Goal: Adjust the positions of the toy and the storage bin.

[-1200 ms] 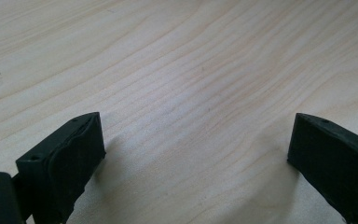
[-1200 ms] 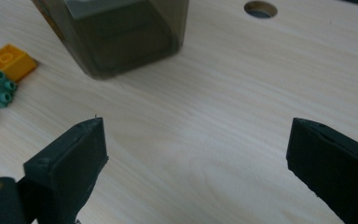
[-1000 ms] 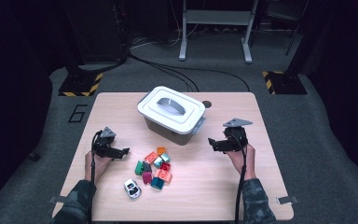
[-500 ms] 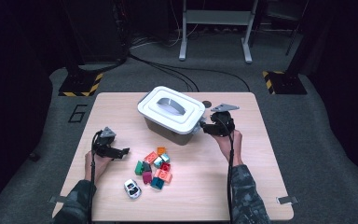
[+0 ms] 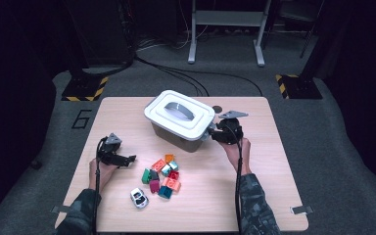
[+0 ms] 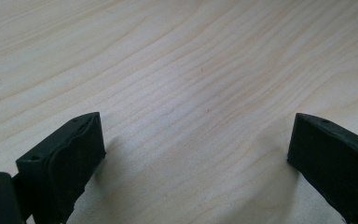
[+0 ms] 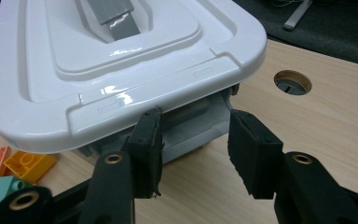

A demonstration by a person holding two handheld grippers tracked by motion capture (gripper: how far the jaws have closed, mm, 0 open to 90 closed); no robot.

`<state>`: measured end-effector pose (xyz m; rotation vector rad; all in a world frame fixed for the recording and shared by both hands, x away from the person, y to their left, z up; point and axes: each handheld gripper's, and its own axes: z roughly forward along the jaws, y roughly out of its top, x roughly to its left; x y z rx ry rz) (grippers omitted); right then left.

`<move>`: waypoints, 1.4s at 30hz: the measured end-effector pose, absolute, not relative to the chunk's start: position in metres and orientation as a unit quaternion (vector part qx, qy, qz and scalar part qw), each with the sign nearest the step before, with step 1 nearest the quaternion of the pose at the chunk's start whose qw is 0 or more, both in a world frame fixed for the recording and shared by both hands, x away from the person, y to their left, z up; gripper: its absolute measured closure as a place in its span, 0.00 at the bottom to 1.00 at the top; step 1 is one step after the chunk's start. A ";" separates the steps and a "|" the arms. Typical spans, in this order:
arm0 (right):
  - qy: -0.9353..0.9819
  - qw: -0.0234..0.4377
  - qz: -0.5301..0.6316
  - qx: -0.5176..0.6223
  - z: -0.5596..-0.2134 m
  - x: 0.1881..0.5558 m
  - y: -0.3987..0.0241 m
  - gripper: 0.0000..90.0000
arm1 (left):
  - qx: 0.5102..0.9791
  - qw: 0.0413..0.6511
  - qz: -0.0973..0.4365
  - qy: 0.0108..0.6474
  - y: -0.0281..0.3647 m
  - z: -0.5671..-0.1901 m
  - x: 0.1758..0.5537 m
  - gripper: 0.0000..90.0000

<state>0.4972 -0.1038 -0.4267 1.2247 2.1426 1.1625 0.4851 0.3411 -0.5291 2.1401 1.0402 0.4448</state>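
My right gripper has just been closing on the latch under the lid. Pad contact unclear. Glossy, stiff plastic, probably slippery; grip squarely.

Camouflage sleeves; black tongs with brass-ringed screw holes, grey three-cornered top plate, trailing black cable.

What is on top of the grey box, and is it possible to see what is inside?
A white lid with a grey handle covers the grey box completely. The right gripper has just been closing at a grey latch under the lid's edge. The inside is hidden by the lid.
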 end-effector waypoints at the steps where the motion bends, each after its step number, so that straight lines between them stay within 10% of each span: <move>1: 0.769 0.205 0.417 0.439 -0.427 0.497 -0.104 0.61 | 0.827 0.353 0.172 0.402 0.341 -0.529 0.485 0.04; 24: 0.765 0.208 0.441 0.419 -0.408 0.498 -0.101 0.47 | 0.827 0.353 0.173 0.402 0.341 -0.529 0.485 0.04; 42: 0.826 0.205 0.399 0.340 -0.389 0.533 -0.043 0.58 | 0.827 0.353 0.172 0.401 0.341 -0.529 0.485 0.04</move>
